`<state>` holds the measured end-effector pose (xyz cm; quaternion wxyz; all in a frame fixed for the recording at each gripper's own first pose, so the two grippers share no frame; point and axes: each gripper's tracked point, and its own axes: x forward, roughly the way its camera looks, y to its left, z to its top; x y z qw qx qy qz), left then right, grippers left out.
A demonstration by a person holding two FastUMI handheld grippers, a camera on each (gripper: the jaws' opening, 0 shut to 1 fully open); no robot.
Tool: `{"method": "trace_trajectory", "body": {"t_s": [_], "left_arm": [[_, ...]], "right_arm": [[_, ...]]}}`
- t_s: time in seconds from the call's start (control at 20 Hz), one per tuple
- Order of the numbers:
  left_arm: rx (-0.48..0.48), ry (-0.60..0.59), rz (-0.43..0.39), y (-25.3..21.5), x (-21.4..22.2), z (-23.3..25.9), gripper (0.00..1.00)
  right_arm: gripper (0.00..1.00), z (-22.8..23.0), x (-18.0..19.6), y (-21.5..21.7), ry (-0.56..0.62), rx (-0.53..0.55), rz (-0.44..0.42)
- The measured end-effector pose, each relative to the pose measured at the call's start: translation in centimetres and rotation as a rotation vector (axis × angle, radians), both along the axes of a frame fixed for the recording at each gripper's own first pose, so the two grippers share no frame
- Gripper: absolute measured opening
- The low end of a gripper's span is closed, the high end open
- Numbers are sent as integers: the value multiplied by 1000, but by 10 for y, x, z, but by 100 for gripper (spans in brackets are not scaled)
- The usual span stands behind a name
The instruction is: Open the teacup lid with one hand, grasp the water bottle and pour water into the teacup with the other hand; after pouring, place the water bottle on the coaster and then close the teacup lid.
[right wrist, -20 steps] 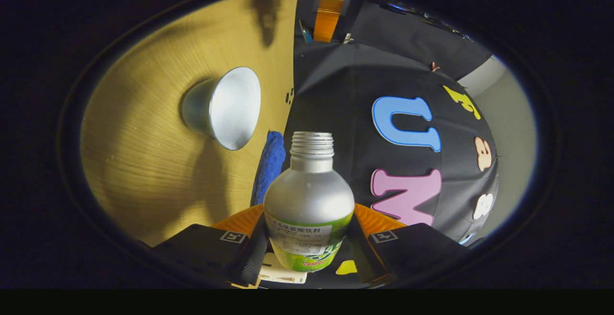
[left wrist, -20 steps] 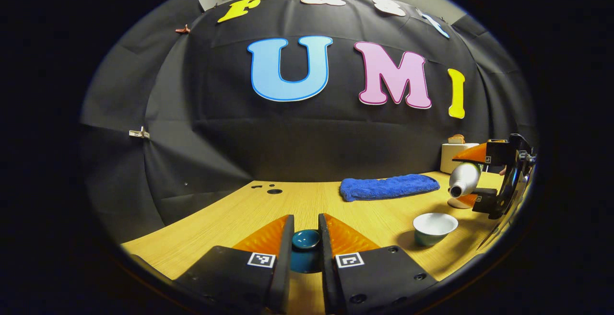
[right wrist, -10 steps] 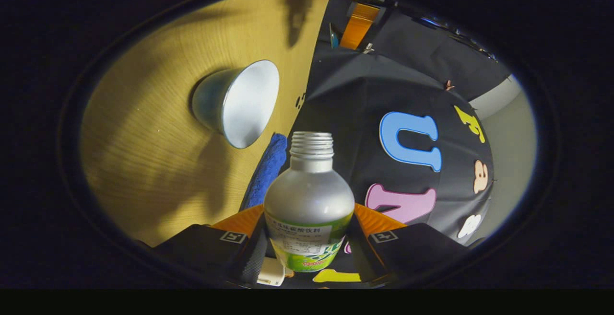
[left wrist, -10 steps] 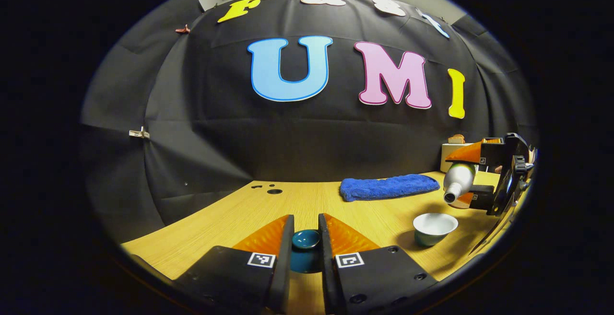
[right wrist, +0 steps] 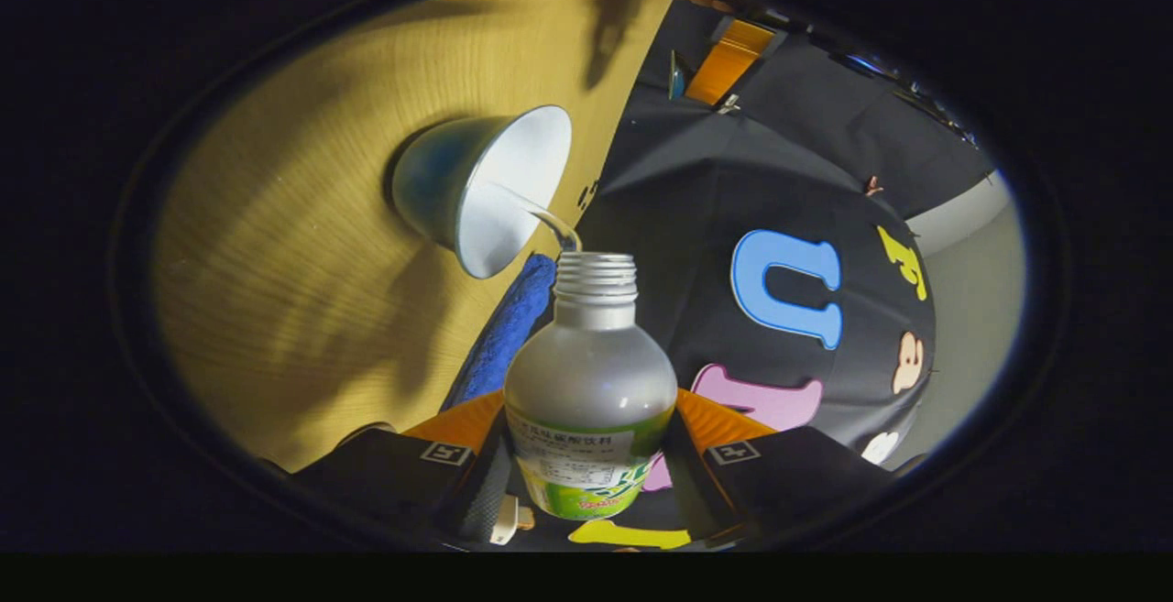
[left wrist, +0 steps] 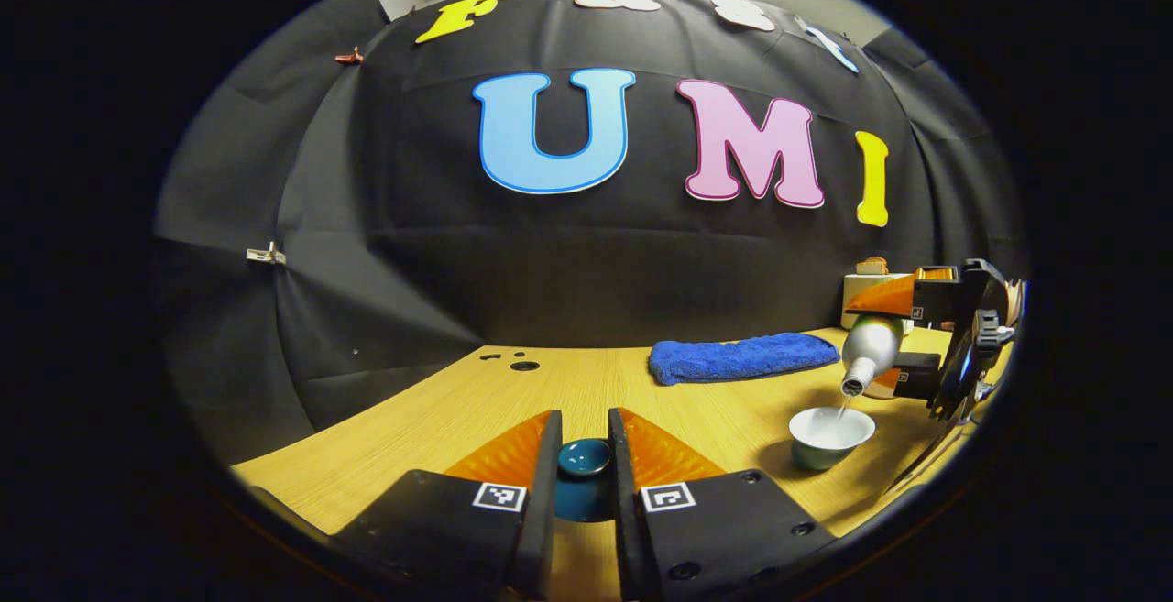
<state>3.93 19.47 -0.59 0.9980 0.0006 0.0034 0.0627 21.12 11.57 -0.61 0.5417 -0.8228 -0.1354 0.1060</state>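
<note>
- Water [right wrist: 550, 217] now streams from the tipped water bottle [right wrist: 591, 382], pinched by the right tongs [right wrist: 586, 474], into the teacup [left wrist: 830, 432].
- Left tongs [left wrist: 584, 483] keep pinching the lid [left wrist: 584, 460]; pouring has begun.

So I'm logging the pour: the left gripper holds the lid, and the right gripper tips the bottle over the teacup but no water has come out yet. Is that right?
Not quite: water is already flowing. The right gripper view shows a thin stream running from the bottle mouth into the teacup. The rest holds: the left gripper holds the lid, and the right gripper tips the bottle.
</note>
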Motion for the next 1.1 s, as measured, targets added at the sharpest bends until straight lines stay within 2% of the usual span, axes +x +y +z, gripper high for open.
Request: {"method": "trace_trajectory", "body": {"t_s": [0.2, 0.25, 0.45, 0.5, 0.55, 0.7, 0.75, 0.9, 1.0, 1.05, 1.1], "left_arm": [[0, 0, 0, 0, 0, 0, 31], [0, 0, 0, 0, 0, -1, 34], [0, 0, 0, 0, 0, 0, 34], [0, 0, 0, 0, 0, 0, 31], [0, 0, -1, 0, 0, 0, 34], [0, 0, -1, 0, 0, 0, 31], [0, 0, -1, 0, 0, 0, 34], [0, 1, -1, 0, 0, 0, 31], [0, 1, -1, 0, 0, 0, 34], [0, 1, -1, 1, 0, 0, 31], [0, 1, -1, 1, 0, 0, 34]], "right_arm": [[78, 5, 5, -3, -11, -28, 8], [78, 7, 5, -3, -14, -28, 7], [80, 12, 7, -3, -38, -64, 13], [78, 11, 7, -3, -43, -76, 14], [78, 12, 6, -5, -50, -86, 15], [78, 14, 7, -6, -64, -109, 21], [78, 15, 6, -6, -66, -113, 23], [78, 21, 7, -7, -82, -124, 29], [78, 26, 9, -5, -94, -132, 30], [78, 27, 9, -6, -99, -135, 32], [77, 29, 9, -5, -104, -140, 35]]}}
